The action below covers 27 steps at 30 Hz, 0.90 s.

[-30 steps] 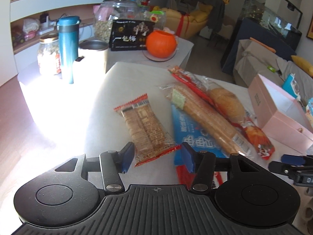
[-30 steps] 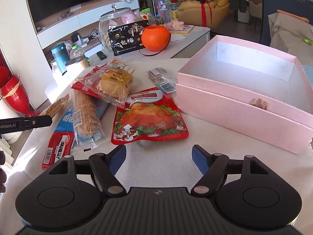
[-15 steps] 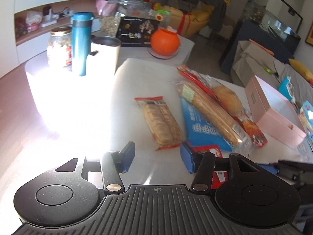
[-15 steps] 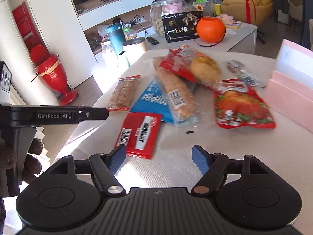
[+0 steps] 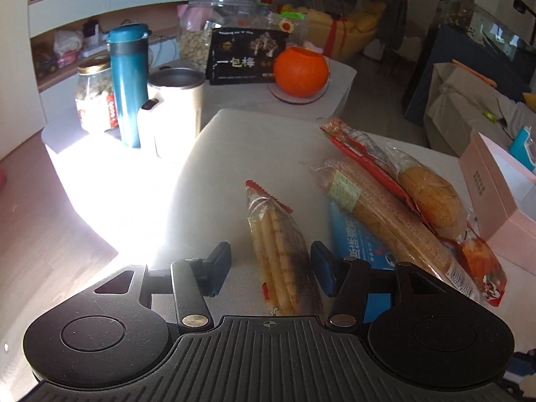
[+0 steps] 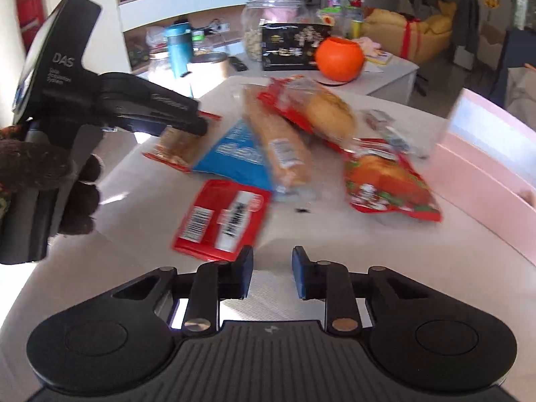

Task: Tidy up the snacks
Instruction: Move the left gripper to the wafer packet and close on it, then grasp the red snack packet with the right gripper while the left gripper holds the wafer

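A clear packet of crackers [image 5: 278,234] with red ends lies between the jaws of my left gripper [image 5: 271,268]. The jaws are closing, and a gap still shows at the left pad. In the right wrist view that gripper [image 6: 197,124] hangs over the same packet [image 6: 174,144]. My right gripper [image 6: 273,274] is closing on a narrow gap with nothing in it. A flat red packet [image 6: 221,217] lies just ahead of its left finger. A blue packet [image 6: 234,154], a long bread packet [image 6: 281,147], a bun packet [image 6: 328,114] and a roast-chicken packet [image 6: 388,184] lie beyond it.
An open pink box [image 6: 485,154] stands at the right. On a lower side table behind are an orange pumpkin [image 5: 299,70], a black box [image 5: 248,57], a blue flask [image 5: 129,83], a white mug [image 5: 176,110] and a jar [image 5: 95,93]. The table's edge drops off at the left.
My left gripper has pushed forward, so the cracker packet now sits between its jaws. The right jaws have gone from wide apart to a narrow gap. The right view swung left from the pink box.
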### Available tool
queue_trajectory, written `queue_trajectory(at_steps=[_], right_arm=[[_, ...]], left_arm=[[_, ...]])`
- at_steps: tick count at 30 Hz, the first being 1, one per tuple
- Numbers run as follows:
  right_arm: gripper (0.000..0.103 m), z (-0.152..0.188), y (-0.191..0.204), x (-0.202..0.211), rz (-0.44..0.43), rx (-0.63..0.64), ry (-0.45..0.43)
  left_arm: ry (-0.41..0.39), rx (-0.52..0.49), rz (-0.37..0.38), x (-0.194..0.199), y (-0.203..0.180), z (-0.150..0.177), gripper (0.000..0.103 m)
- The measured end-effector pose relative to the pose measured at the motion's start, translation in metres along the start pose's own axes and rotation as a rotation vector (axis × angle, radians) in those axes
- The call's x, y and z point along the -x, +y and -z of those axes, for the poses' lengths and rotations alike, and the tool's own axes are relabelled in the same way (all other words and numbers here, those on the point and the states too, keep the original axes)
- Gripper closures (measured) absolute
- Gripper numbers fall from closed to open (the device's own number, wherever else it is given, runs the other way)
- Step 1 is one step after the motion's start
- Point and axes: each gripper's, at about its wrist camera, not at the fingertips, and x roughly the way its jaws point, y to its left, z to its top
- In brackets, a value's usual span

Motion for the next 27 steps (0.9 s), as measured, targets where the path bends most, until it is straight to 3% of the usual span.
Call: queue_trajectory(at_steps=[2,6,9,10,11,16,21,23,27], right_arm=[[0.078,0.011,-0.024,0.004,0.053,-0.029,-0.008],[0.076,0.023,-0.064,0.012,0.087,-0.122,-0.04],[0.062,0.024,-0.078,0.011,0.089,-0.202,-0.038],[0.052,0.023,-0.077,0.012,0.081,-0.22,-0.029],[0.042,0.022,-0.075,0.013,0.064,-0.23,-0.016],[0.04,0.014,-0.026,0.012,-0.054,-0.156,0.01],[0.036,-0.007,0.026,-0.008,-0.096,-0.095,0.013],[0.024,-0.014,0.043,-0.018,-0.09,-0.078,0.015],[0.019,-0.02,0.072,-0.035,-0.002,0.025,-0.013]], left_arm=[[-0.006,-0.049,-0.004,0.003,-0.004,0.007,0.06],[-0.006,-0.087,0.06,0.02,-0.005,0.025,0.061],[0.001,-0.073,0.116,0.034,-0.001,0.037,0.062],[0.002,-0.071,0.138,0.04,0.001,0.043,0.062],[0.005,-0.069,0.147,0.044,0.002,0.047,0.062],[0.022,-0.042,0.177,0.054,0.014,0.055,0.062],[0.022,-0.01,0.177,0.059,0.022,0.057,0.062],[0.03,0.002,0.182,0.058,0.026,0.056,0.062],[0.034,0.011,0.186,0.056,0.026,0.056,0.062]])
